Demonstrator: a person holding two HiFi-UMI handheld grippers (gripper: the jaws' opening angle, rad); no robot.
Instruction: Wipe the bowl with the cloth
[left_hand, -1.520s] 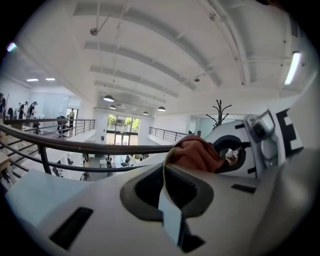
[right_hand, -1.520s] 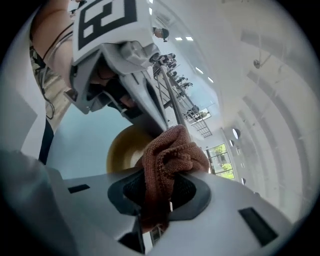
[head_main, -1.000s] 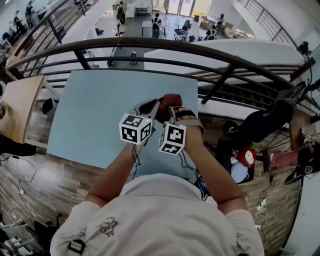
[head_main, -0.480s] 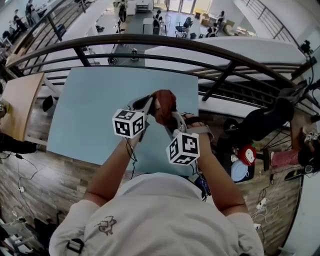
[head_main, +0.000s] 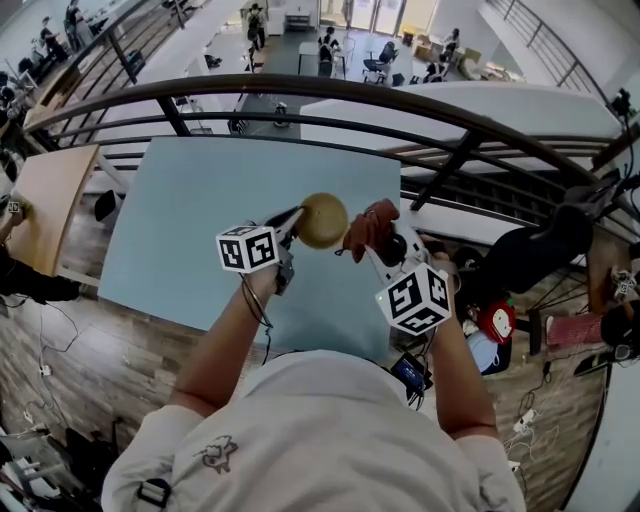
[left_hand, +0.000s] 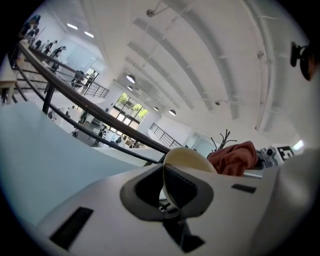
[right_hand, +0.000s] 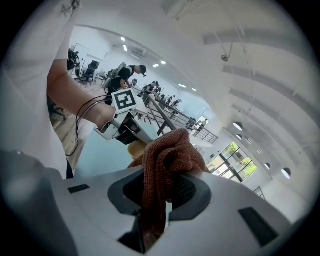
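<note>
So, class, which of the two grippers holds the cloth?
The right gripper: its jaws pinch the rust-red cloth. The left gripper instead clamps the rim of the cream bowl.

— What sort of place is this?

— A big open-plan office or lab hall, seen from an upper gallery. A dark metal railing curves just past the far edge of the light-blue table. Beyond it, a lower floor holds desks, office chairs and people.

— What else points to that?

— The wood-plank floor off the table's left edge is strewn with cables. Overhead is a high white beamed ceiling with round lamps, and tall windows close off the far end.
</note>
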